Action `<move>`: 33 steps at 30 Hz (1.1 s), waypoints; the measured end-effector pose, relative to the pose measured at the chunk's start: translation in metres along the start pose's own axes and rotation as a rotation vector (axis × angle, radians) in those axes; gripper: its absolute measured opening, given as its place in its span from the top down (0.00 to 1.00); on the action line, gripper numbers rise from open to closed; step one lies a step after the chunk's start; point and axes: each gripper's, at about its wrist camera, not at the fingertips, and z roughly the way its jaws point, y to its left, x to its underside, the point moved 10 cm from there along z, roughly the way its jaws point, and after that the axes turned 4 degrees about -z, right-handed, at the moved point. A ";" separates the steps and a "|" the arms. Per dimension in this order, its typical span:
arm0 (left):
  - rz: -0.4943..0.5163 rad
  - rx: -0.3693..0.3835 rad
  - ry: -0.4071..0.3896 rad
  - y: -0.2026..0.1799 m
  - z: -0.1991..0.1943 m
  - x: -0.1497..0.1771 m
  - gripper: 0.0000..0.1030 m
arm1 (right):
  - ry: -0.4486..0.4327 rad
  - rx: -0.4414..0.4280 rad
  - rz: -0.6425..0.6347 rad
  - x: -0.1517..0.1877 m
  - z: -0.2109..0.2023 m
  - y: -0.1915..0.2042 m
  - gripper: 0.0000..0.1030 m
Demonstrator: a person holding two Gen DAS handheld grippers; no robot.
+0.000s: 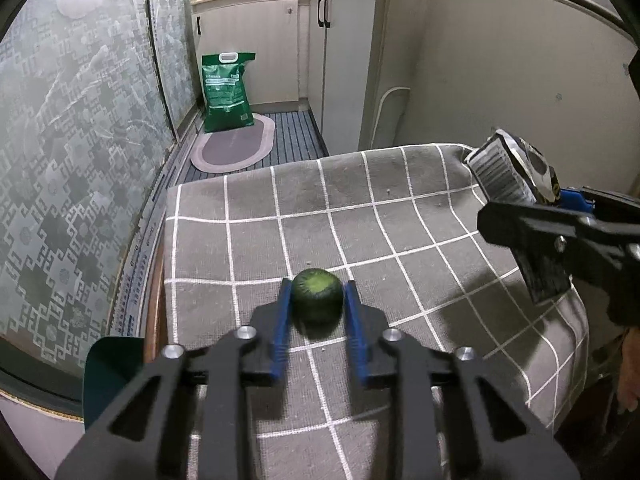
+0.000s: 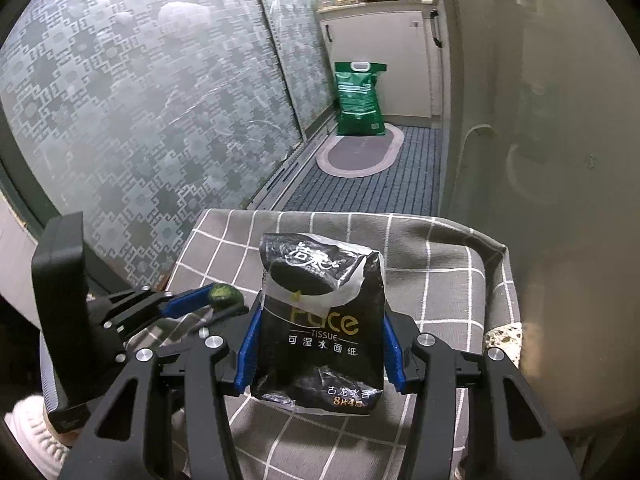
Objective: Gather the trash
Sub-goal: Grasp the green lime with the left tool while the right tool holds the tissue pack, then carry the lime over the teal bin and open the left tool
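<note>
My left gripper (image 1: 317, 300) is shut on a small round green fruit piece (image 1: 317, 295), held just above the grey checked cloth (image 1: 360, 216). It also shows in the right wrist view (image 2: 224, 295) at the left gripper's blue fingertips (image 2: 188, 302). My right gripper (image 2: 320, 344) is shut on an empty black tissue packet (image 2: 320, 320), held upright above the cloth (image 2: 432, 264). In the left wrist view the packet (image 1: 508, 176) sticks up from the right gripper (image 1: 560, 224) at the right edge.
The cloth covers a small table beside a patterned glass sliding door (image 1: 80, 160). Beyond it are a striped floor mat (image 1: 296, 136), an oval rug (image 1: 236, 144), a green sack (image 1: 228, 88) and white cabinets (image 1: 344, 60). A dark green bin edge (image 1: 108, 376) shows at lower left.
</note>
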 end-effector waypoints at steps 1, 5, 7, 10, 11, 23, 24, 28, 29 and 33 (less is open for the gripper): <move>-0.004 0.003 0.000 -0.001 0.000 0.000 0.74 | 0.001 -0.010 -0.012 0.000 0.000 0.002 0.50; -0.007 0.016 -0.004 -0.001 -0.006 0.000 0.75 | 0.007 -0.039 -0.044 0.001 -0.001 0.010 0.50; -0.001 0.015 -0.012 -0.002 -0.009 0.000 0.75 | 0.011 -0.050 -0.053 0.002 -0.001 0.013 0.50; -0.013 0.024 -0.022 0.004 -0.015 -0.001 0.75 | 0.012 -0.063 -0.058 0.003 -0.001 0.016 0.50; -0.021 0.028 -0.027 0.007 -0.018 -0.002 0.75 | 0.013 -0.066 -0.060 0.003 -0.001 0.018 0.50; -0.085 0.017 -0.071 0.050 -0.045 -0.005 0.75 | 0.011 -0.114 -0.094 -0.010 0.006 0.055 0.50; -0.090 0.014 -0.072 0.055 -0.047 -0.004 0.75 | 0.011 -0.119 -0.097 -0.012 0.007 0.060 0.50; -0.117 -0.007 -0.081 0.084 -0.055 -0.001 0.75 | 0.012 -0.136 -0.112 -0.017 0.011 0.077 0.50; -0.120 -0.011 -0.083 0.090 -0.056 0.000 0.75 | 0.012 -0.139 -0.116 -0.018 0.012 0.081 0.50; -0.137 -0.028 -0.085 0.115 -0.061 0.007 0.75 | 0.017 -0.160 -0.137 -0.022 0.018 0.102 0.50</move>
